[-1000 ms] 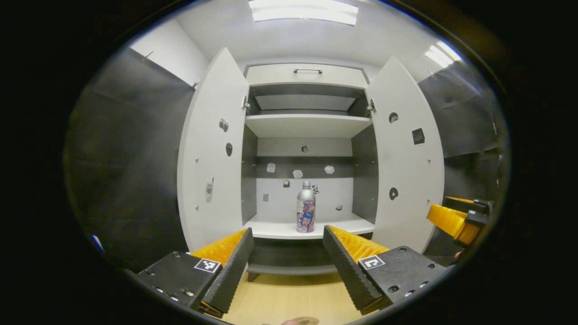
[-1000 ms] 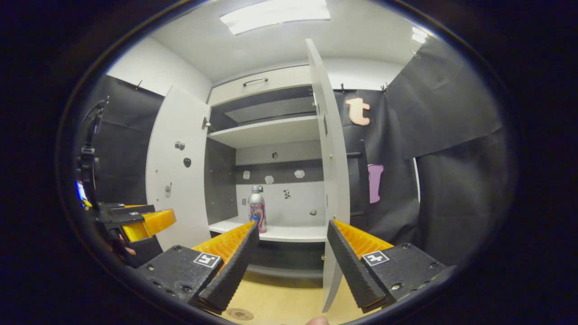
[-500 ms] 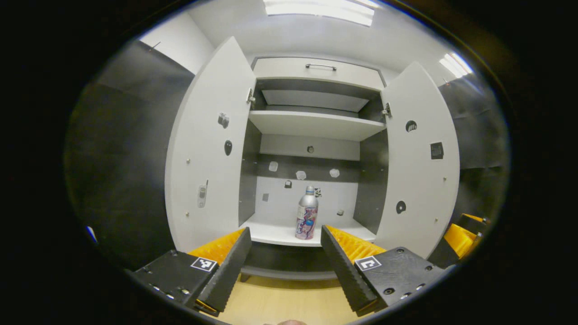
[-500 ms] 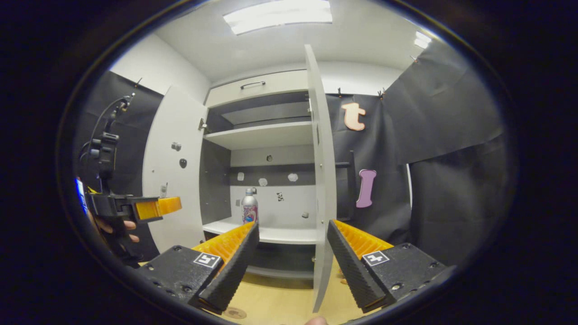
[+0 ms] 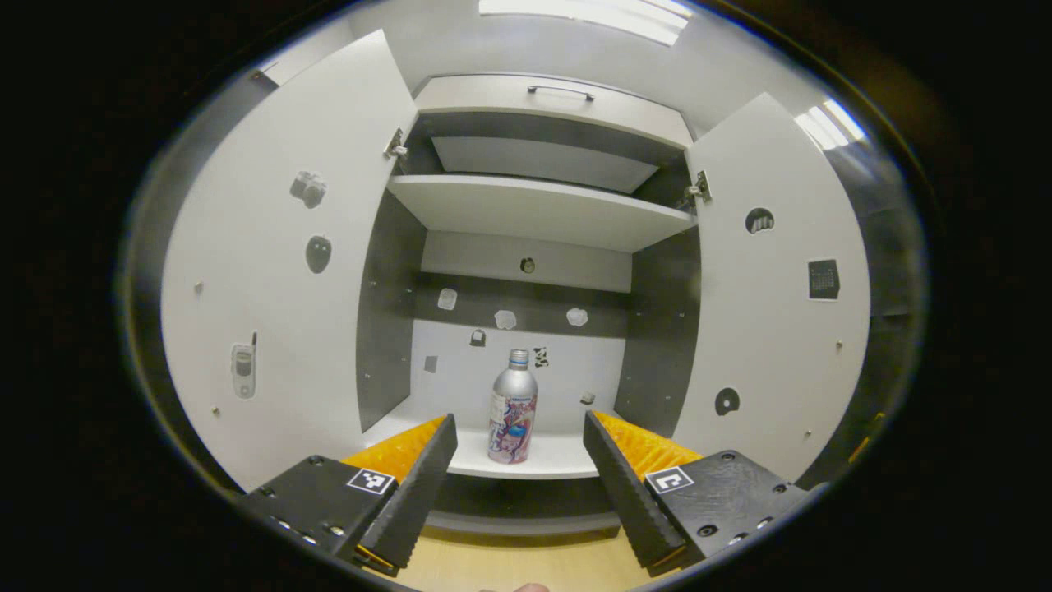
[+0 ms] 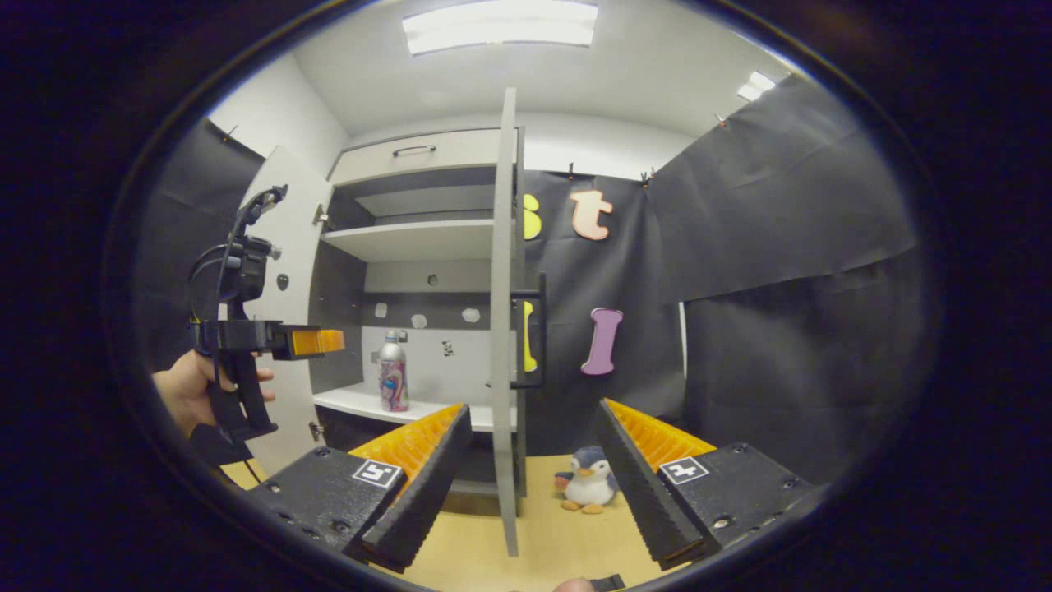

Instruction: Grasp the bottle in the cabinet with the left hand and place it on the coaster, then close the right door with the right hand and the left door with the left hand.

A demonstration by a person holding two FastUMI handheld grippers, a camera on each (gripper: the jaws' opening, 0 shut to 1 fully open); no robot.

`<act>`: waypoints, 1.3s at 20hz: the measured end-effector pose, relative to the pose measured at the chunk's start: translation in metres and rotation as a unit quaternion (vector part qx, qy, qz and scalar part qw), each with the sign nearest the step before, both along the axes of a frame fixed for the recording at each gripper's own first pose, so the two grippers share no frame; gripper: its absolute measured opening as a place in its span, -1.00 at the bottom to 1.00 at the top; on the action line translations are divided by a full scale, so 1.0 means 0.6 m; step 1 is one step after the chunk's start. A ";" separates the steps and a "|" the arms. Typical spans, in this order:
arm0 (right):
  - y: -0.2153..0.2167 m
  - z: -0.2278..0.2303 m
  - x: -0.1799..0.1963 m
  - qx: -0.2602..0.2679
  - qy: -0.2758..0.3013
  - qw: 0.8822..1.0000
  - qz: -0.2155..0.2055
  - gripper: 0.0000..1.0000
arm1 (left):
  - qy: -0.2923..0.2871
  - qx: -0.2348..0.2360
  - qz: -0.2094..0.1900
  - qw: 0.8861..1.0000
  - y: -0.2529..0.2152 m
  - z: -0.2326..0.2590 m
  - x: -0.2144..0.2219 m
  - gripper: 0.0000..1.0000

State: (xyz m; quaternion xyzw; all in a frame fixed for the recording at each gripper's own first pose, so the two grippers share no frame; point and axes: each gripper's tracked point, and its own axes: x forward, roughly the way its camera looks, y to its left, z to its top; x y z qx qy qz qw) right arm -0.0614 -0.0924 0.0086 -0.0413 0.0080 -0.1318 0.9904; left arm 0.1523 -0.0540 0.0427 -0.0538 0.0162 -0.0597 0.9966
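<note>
Silver, with a printed wrap, the bottle (image 5: 513, 406) stands upright on the cabinet's lower shelf (image 5: 542, 456), near its front edge, with bare shelf on both sides. My left gripper (image 5: 518, 481) points straight at it, fingers apart and empty, short of the shelf lip. The left door (image 5: 271, 271) and right door (image 5: 777, 296) both swing wide, leaving the opening free. In the right gripper view I see the right door edge-on (image 6: 503, 329) directly ahead of my right gripper (image 6: 532, 485), also spread and empty. A toy penguin (image 6: 588, 487) sits on the wooden table (image 6: 551, 534) just beyond that door's edge.
</note>
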 end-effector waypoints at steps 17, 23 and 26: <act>-0.123 -0.005 -0.074 0.011 -0.012 0.986 -0.165 0.92 | 0.056 0.079 0.008 0.995 -0.024 -0.132 0.279 0.90; -0.127 -0.013 -0.077 0.010 -0.007 0.984 -0.178 0.99 | 0.057 0.085 0.010 0.995 -0.019 -0.154 0.339 0.70; -0.127 -0.016 -0.075 0.013 -0.006 0.983 -0.181 0.92 | 0.056 0.068 0.000 0.996 -0.020 -0.146 0.324 0.58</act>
